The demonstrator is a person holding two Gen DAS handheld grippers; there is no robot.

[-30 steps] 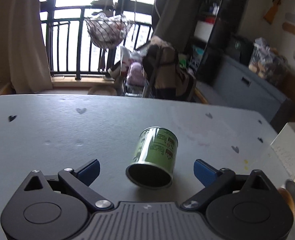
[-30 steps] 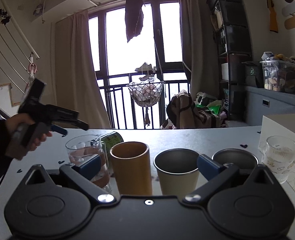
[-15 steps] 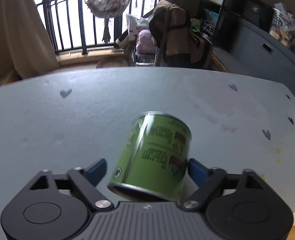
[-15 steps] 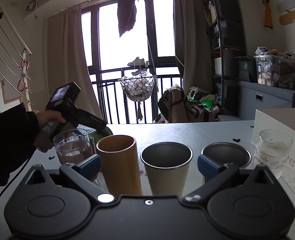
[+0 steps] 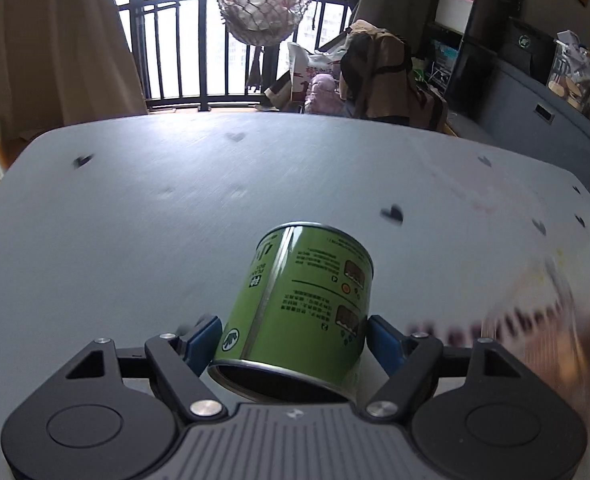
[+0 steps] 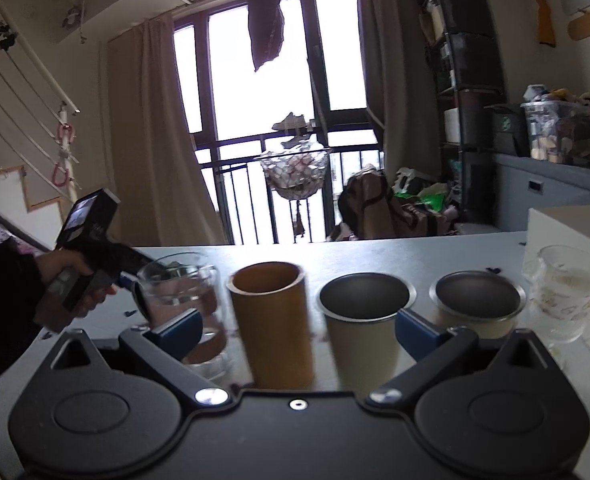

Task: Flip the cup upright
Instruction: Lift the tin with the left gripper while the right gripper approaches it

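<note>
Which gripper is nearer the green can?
Left. The left gripper has its fingers on both sides of the green can; the right gripper sits apart, open, facing a row of cups.

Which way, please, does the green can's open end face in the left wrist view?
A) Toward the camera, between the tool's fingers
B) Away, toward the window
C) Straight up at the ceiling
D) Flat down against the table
A: the can lies tilted with its dark open mouth nearest the camera and its closed end pointing away, and the left tool has its blue fingers against both sides.
</note>
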